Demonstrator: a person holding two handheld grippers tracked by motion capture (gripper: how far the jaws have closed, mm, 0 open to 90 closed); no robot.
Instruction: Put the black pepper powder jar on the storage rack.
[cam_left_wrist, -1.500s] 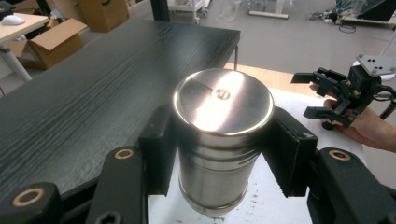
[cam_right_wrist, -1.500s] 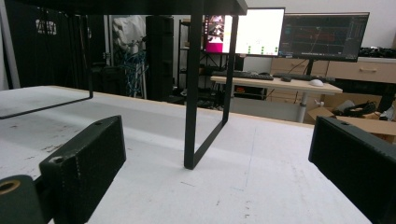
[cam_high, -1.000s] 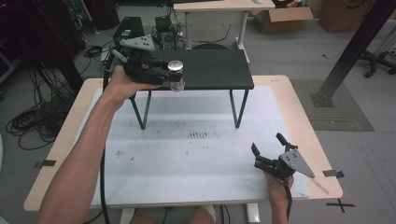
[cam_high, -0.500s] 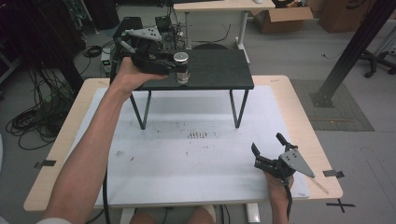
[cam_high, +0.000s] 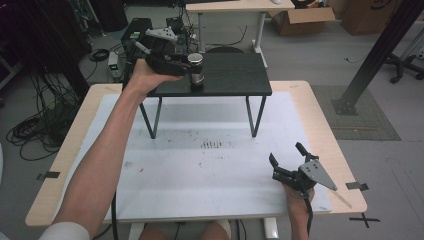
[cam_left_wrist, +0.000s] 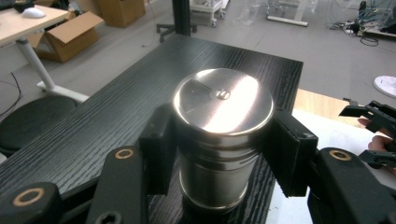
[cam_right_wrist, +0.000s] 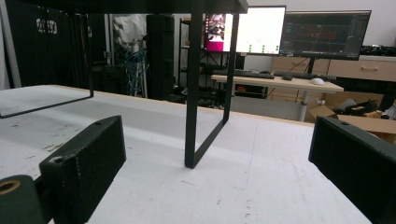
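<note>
A shiny steel canister (cam_high: 195, 68) with a flat lid stands on the black raised shelf (cam_high: 235, 75), near its left front part. My left gripper (cam_high: 189, 67) reaches in from the left and is shut on the canister (cam_left_wrist: 222, 100), one black pad (cam_left_wrist: 156, 149) on each side of its body. The left gripper (cam_left_wrist: 219, 158) holds it upright on the dark wood grain (cam_left_wrist: 116, 107). My right gripper (cam_high: 286, 154) rests open at the front right of the white mat (cam_high: 200, 165), with nothing between its jaws. The right gripper (cam_right_wrist: 217, 140) faces the shelf's metal leg (cam_right_wrist: 191, 93).
The shelf stands on thin black legs (cam_high: 255, 117) over the back of the mat. The right half of the shelf top is bare. Behind the table are a desk (cam_high: 235, 7), cardboard boxes (cam_high: 300, 17) and cables on the floor. Monitors (cam_right_wrist: 322, 32) stand far off.
My left gripper has carried the canister a little farther back and to the right over the shelf. The right gripper has stayed where it was, open.
</note>
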